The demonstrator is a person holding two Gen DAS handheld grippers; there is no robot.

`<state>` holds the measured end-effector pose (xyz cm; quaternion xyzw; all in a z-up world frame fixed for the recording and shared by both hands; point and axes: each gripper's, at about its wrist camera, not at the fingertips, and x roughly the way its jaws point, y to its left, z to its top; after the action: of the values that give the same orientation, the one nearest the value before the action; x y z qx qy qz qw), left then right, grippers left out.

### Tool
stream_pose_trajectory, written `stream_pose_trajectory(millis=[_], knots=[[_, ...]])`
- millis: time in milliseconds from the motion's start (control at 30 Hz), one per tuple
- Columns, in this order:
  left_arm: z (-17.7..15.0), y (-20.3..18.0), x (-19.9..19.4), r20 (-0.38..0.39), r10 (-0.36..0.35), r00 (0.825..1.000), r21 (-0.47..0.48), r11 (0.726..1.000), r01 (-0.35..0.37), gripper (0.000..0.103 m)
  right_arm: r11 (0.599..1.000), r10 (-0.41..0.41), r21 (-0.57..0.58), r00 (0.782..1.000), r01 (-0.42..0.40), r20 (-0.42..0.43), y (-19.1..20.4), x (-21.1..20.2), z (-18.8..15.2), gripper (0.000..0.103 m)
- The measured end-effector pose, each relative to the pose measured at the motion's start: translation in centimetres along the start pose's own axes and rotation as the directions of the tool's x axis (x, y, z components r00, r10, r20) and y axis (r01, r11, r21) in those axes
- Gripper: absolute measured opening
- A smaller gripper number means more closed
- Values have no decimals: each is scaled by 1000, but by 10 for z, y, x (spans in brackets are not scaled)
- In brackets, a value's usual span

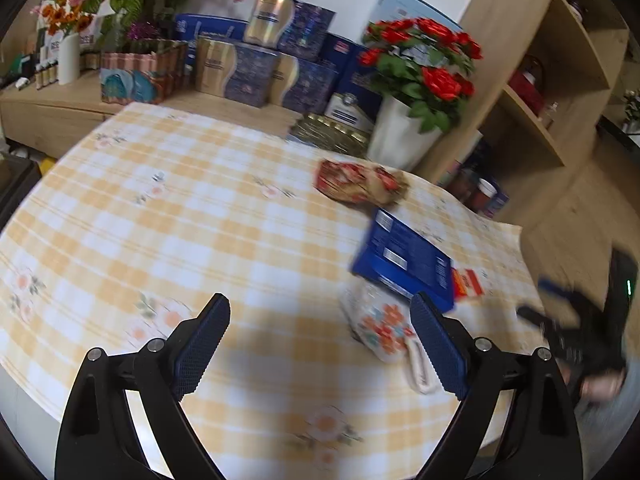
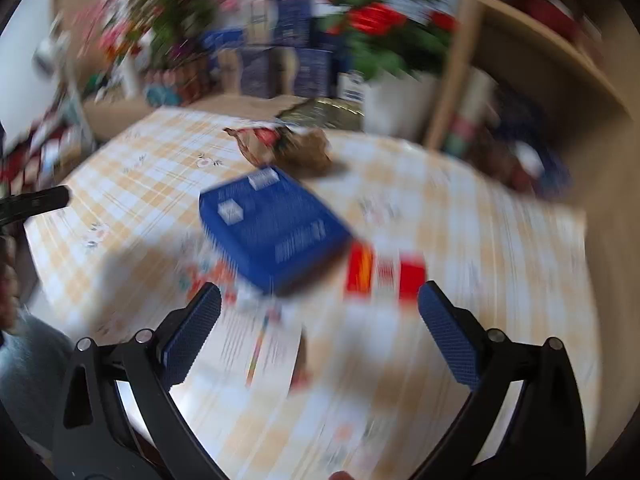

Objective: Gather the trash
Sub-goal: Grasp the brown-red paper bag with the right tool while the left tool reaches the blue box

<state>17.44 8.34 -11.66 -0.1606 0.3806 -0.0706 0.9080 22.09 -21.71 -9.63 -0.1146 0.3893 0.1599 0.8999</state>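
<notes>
Trash sits near the table's (image 1: 168, 208) right edge: blue box (image 1: 404, 264) over floral wrapper (image 1: 380, 324). Both grippers, left (image 1: 320, 352) and right (image 2: 320, 332), gape empty; best lift the box first.

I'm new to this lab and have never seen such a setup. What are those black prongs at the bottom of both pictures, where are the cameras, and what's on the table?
A person holds a hand-held gripper in each hand, each with a camera looking along its jaws. One picture is from the left gripper, one from the right gripper. Both stand open and hold nothing. On the checked tablecloth lie a blue box, a crumpled wrapper, a small red-and-white packet and a floral pack. The right view is blurred.
</notes>
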Motion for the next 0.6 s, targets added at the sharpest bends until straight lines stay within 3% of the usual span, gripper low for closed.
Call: stream_pose_trajectory(millis=[167,300,400,600], knots=[[17,32,7,17,30,999,-57,998,-29,89,984,-1,-176,997,-12,-75,17,79,88,97],[21,50,17,3,17,1000,-97,995,-16,86,961,-24,-276,988,-19,-153,39,152,138,97],[19,57,26,-12,4,1000,-111,994,-6,84,934,-70,-356,975,-10,-209,57,193,153,97],[14,59,40,-48,-43,998,-125,992,37,78,898,-84,-433,931,-84,-354,82,246,156,97]])
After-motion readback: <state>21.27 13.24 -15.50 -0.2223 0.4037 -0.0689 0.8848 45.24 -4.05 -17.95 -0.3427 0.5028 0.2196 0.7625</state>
